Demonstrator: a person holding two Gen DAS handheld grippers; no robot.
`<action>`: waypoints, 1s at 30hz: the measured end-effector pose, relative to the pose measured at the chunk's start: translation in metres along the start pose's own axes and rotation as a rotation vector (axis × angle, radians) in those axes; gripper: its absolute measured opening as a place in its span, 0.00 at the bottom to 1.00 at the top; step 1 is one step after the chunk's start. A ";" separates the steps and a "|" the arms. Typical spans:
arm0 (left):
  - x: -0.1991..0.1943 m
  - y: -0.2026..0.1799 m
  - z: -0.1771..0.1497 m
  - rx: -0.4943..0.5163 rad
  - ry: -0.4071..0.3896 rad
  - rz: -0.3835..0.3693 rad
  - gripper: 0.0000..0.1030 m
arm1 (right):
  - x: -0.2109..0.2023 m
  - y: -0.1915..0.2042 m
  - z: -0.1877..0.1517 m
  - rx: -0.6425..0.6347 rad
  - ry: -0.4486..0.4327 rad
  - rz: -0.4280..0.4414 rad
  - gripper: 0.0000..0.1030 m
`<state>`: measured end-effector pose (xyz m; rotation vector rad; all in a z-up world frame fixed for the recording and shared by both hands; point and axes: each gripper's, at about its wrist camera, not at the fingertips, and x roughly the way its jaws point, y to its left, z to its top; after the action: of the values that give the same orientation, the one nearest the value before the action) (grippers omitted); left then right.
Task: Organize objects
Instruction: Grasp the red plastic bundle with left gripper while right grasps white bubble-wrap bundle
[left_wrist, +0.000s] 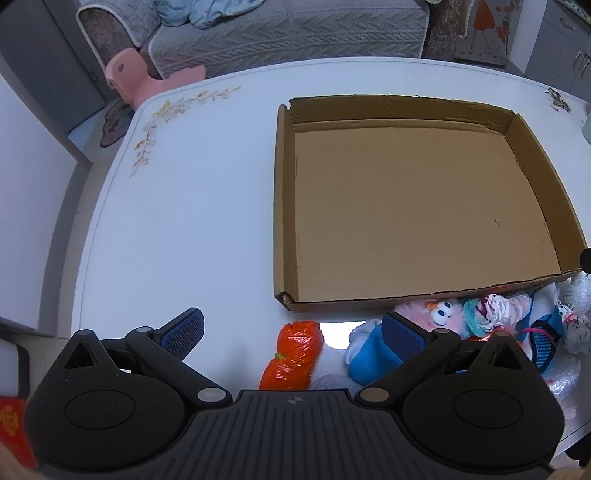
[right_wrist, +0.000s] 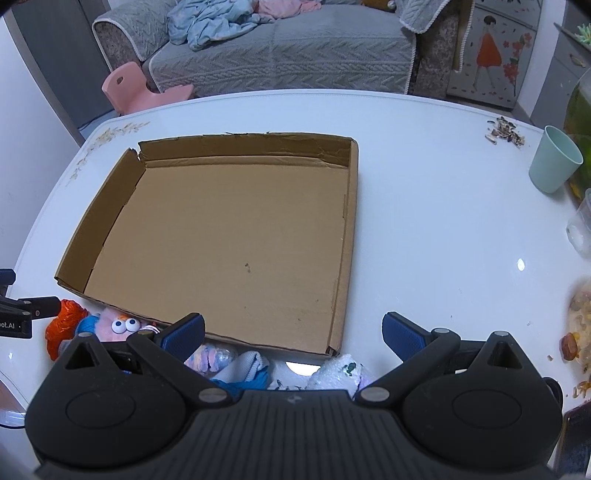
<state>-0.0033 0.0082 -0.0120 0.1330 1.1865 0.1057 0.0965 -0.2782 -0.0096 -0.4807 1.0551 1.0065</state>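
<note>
Nearest to the left wrist camera, the left tongs (left_wrist: 293, 330) stand wide apart and hold nothing, above the near edge of the white glossy tabletop (left_wrist: 184, 229). Between their blue pads lies an orange crinkled plastic packet (left_wrist: 293, 354), and the right pad stands in front of a blue and white soft fabric item (left_wrist: 369, 356). Just behind this is a pink plush toy with big round eyes (left_wrist: 436, 312), then a heap of small colourful bundles (left_wrist: 495, 310) that continues to the right (what each one is, I cannot tell).

The right tongs (right_wrist: 293, 332) are also spread apart and empty. Below them, at the tabletop's near edge, lie the same soft things: a pastel fluffy piece (right_wrist: 212, 358), a white wrapped bundle (right_wrist: 340, 371), the pink toy and the orange packet further left.

All these things lie in a row just in front of the near wall of a wide, shallow brown cardboard tray (left_wrist: 286, 206), close against it. The tray's floor shows only bare cardboard.

To the right of the tray, well apart, a pale green plastic cup (right_wrist: 554, 158) stands tilted near the edge of the view, with a small scatter of dark husks (right_wrist: 504, 133) behind it. Beyond the tabletop there is a pink plastic child's chair (right_wrist: 129, 90) on the floor and a grey quilted sofa (right_wrist: 295, 55) with light blue crumpled cloth (right_wrist: 210, 24) on it.
</note>
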 end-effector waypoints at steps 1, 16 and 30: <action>0.000 0.001 -0.001 0.001 0.002 -0.001 0.99 | 0.000 -0.001 0.000 0.000 0.002 -0.002 0.99; 0.049 0.032 -0.028 0.009 0.138 -0.002 0.99 | 0.033 -0.043 -0.026 0.132 0.200 -0.030 0.91; 0.059 0.041 -0.035 -0.047 0.117 -0.136 0.35 | 0.048 -0.042 -0.032 0.153 0.224 0.005 0.56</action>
<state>-0.0146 0.0589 -0.0722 0.0044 1.3052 0.0226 0.1235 -0.3010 -0.0711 -0.4725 1.3234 0.8828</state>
